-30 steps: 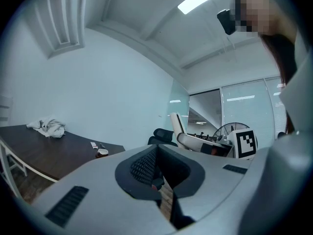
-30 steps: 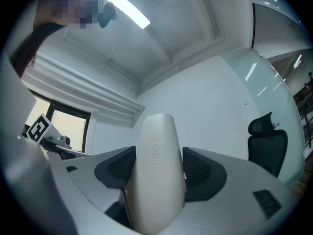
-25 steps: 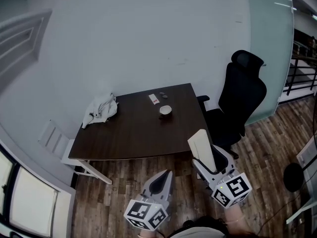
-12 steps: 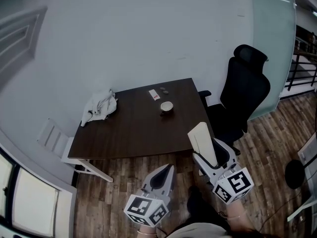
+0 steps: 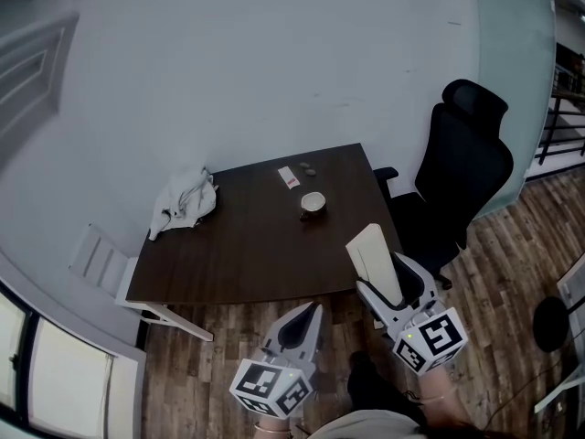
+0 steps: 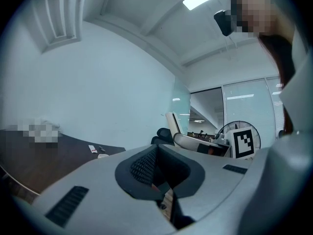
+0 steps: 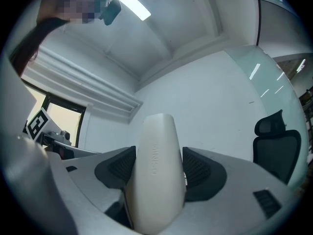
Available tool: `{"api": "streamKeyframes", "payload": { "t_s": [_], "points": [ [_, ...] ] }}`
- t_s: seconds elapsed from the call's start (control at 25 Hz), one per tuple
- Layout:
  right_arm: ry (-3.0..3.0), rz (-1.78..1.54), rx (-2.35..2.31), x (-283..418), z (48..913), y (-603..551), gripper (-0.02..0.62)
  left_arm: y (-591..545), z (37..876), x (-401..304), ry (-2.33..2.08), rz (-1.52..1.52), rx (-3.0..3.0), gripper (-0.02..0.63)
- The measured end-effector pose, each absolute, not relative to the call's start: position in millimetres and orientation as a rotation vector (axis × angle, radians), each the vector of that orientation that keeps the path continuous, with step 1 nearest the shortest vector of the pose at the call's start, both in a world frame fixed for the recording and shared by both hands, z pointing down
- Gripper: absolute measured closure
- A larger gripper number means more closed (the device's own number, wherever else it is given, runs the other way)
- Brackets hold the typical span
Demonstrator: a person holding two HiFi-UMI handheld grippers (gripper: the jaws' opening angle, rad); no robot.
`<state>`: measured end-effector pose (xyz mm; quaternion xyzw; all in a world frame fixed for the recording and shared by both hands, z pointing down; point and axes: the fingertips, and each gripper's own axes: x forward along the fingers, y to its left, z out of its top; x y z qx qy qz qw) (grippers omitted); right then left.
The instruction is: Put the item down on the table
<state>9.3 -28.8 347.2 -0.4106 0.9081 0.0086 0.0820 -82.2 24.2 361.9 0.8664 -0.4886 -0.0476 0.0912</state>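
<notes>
My right gripper [image 5: 395, 288] is shut on a cream oblong case [image 5: 370, 254], which stands up out of the jaws in the air just off the near right corner of the dark wooden table [image 5: 238, 254]. In the right gripper view the case [image 7: 156, 170] fills the gap between the two dark pads and bears faint raised lettering. My left gripper [image 5: 300, 323] hangs over the wooden floor in front of the table, its jaws closed together with nothing between them; the left gripper view shows those pads [image 6: 142, 168] meeting.
On the table lie a crumpled white cloth [image 5: 186, 199] at the far left, a small pale bowl [image 5: 313, 203], a white card [image 5: 288, 178] and small dark bits [image 5: 308, 167]. A black office chair [image 5: 462, 181] stands right of the table, a white chair [image 5: 101, 259] left.
Both grippers keep their pose and the case stays held. The view has shifted a little, so the table and black chair sit slightly further right.
</notes>
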Motion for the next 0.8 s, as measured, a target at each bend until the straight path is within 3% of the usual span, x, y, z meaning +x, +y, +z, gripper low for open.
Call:
{"api": "streamKeyframes", "payload": {
  "t_s": [0.8],
  "points": [
    [2.841,0.032,-1.185,-14.9,362.9,-190.7,0.291,-137.4,361.9,-94.7,-1.492,-0.128,2.517,0.588]
  ]
}}
